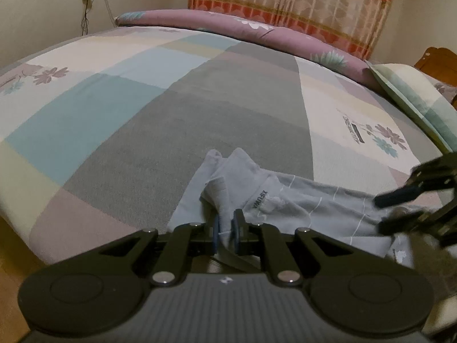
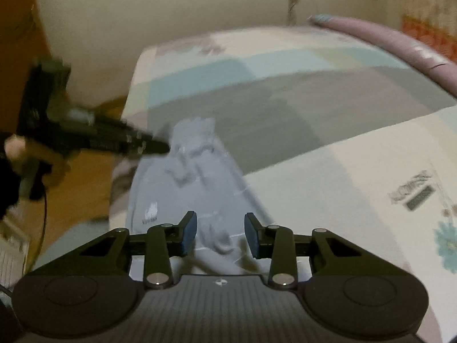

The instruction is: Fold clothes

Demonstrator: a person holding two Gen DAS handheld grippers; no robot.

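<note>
the shirt [image 1: 285, 208] is a light grey garment with thin white lines, and it lies crumpled on the bed [image 1: 142, 108], low and centre to right in the left wrist frame. it is not spread flat; the part near the neck label stands up in a small heap.

the left gripper [image 1: 227, 230] sits at the bottom centre of that frame. its blue pads [image 1: 216, 228] are almost together and a fold of the shirt passes between them, so it is clamped on the cloth. i think it pinches this edge to keep one corner fixed while the other side is pulled out.

the right gripper [image 2: 220, 235] is at the bottom centre of the right wrist frame. its jaws stand partly apart, and a ridge of the shirt [image 2: 200, 188] rises in the gap between them. the pads do not seem to press on it, so this claw holds nothing yet. the frame is blurred, so the contact is not fully sure. probably it comes here to take a second point of the shirt, across from the left one.

in the left part of the right wrist frame the left gripper [image 2: 160, 147] meets the far end of the shirt.

the folding itself is not begun, i judge: the shirt first needs to be stretched flat.
</note>
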